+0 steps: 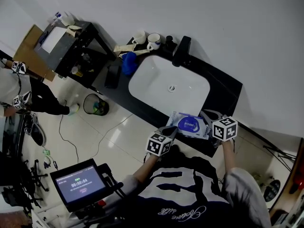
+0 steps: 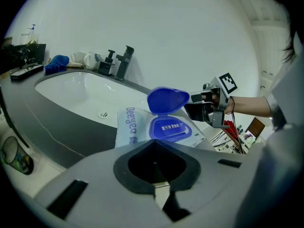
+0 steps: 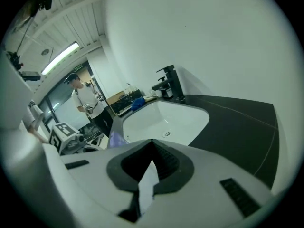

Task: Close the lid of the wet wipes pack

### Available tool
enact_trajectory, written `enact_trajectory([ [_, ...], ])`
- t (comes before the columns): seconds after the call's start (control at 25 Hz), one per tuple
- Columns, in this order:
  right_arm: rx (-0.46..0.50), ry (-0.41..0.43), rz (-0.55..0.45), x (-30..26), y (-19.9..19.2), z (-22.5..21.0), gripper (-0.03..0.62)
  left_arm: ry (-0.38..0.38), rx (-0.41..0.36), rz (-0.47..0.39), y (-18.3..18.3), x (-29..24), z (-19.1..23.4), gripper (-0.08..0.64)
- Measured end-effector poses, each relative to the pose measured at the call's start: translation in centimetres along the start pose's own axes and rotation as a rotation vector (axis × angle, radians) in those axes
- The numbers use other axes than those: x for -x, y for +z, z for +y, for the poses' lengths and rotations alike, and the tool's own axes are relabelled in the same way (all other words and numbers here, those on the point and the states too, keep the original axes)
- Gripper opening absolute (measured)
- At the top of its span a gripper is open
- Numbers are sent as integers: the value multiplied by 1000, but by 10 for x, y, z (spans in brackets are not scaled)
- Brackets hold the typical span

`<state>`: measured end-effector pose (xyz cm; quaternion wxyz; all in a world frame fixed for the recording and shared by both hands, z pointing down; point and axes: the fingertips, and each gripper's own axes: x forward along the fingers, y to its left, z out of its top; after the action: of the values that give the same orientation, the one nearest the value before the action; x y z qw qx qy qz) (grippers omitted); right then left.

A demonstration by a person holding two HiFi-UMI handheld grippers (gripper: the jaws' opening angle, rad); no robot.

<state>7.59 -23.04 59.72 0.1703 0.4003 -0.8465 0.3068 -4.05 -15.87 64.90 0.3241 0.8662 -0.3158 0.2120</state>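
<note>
The wet wipes pack (image 1: 187, 125) lies flat on the black counter (image 1: 223, 87), right of the white basin. In the left gripper view the pack (image 2: 137, 127) shows its blue lid (image 2: 167, 100) standing up, open. My left gripper (image 2: 153, 142) is shut and empty, its tip just short of the pack's near edge. My right gripper (image 2: 202, 108) sits at the lid's right edge, close to or touching it. In its own view the right gripper (image 3: 152, 142) has its jaws together, with a bit of the blue lid (image 3: 115, 139) just left of them.
A black faucet (image 1: 182, 50), two mugs (image 1: 153, 41) and a blue cloth (image 1: 129, 63) stand behind the basin (image 1: 156, 87). A bin (image 1: 96, 104) is on the floor below, a lit screen (image 1: 80, 182) lower left. Another person (image 3: 85, 101) stands in the background.
</note>
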Motion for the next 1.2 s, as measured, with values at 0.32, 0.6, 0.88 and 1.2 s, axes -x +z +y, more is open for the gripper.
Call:
enact_trajectory([
  [0.32,151,58,133,0,-47,64,-2,-16,11,-5,1,-2,3,0],
  [0.6,247,-29,283,-18,-80,64,-2,39,42,-45,8,11,20,0],
  [0.88,142,-26,282,-26,-77,62,-2,51,50,-61,11,16,26,0],
  [1.2,78,-3,14,-10,-26,95,-2,89,146,-213,46,42,41,0],
])
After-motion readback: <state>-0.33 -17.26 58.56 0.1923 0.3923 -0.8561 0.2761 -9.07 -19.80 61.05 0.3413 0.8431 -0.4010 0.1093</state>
